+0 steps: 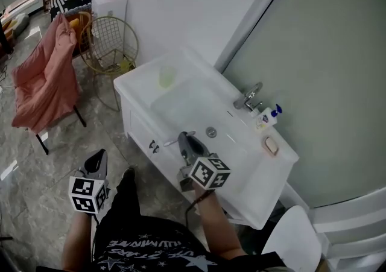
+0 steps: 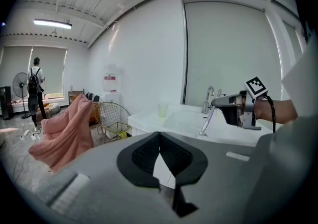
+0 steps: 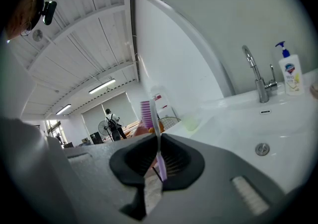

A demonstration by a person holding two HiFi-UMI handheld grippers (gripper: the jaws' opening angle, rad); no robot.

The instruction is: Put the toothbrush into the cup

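My right gripper (image 1: 184, 140) hovers over the front rim of the white sink (image 1: 181, 99), shut on a toothbrush (image 3: 152, 127). In the right gripper view its purple bristles stick up above the pads. In the left gripper view the toothbrush (image 2: 206, 120) hangs down from the right gripper (image 2: 218, 103). A pale green cup (image 1: 166, 76) stands on the counter at the sink's far left corner, well beyond the brush; it also shows as the cup (image 3: 191, 123) and the cup (image 2: 162, 110). My left gripper (image 1: 98, 157) is off the vanity, over the floor, shut on nothing.
A faucet (image 1: 248, 97), a soap bottle (image 1: 265, 118) and a soap dish (image 1: 269, 144) line the sink's back right edge. A chair draped in pink cloth (image 1: 45, 81) and a gold wire chair (image 1: 111, 44) stand left of the vanity. A white seat (image 1: 295, 240) is at the lower right.
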